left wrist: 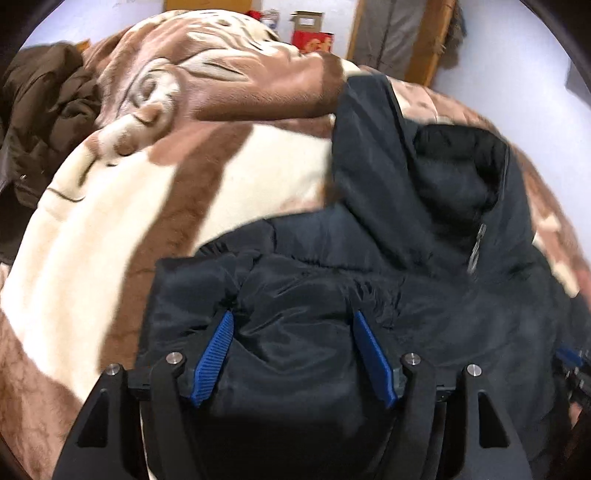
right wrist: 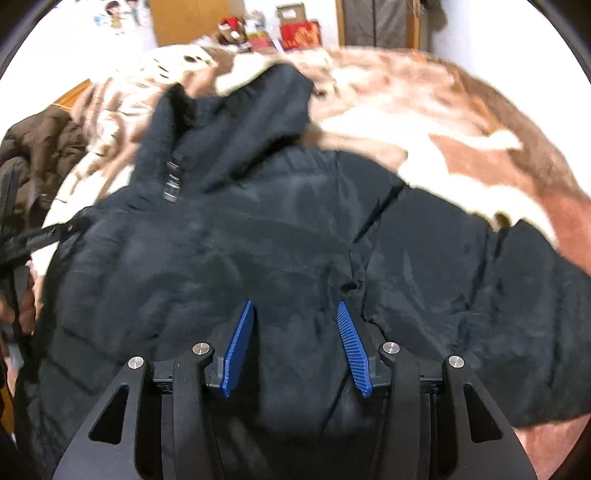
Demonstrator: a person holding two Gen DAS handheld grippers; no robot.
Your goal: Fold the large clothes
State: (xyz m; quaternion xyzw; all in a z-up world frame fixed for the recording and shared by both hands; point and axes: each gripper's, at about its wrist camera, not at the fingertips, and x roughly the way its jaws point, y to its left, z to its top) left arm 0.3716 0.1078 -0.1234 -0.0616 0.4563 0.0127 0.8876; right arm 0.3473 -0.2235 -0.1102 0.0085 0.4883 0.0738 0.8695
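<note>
A black padded hooded jacket (left wrist: 388, 266) lies on a brown and cream blanket (left wrist: 122, 229), hood toward the far side. My left gripper (left wrist: 291, 317) is open, its blue fingers (left wrist: 216, 354) apart, over a bunched fold at the jacket's left edge. In the right wrist view the same jacket (right wrist: 258, 236) fills the middle, one sleeve (right wrist: 517, 295) stretched right. My right gripper (right wrist: 295, 306) is open above the jacket's body, fingers (right wrist: 351, 343) spread with cloth between them. I cannot tell whether either gripper touches the cloth.
A brown coat (left wrist: 40, 122) lies heaped at the blanket's left edge, also in the right wrist view (right wrist: 40, 147). Red boxes (right wrist: 299, 33) and clutter stand behind the bed by a wooden door frame (left wrist: 432, 40). The blanket (right wrist: 461, 122) extends right.
</note>
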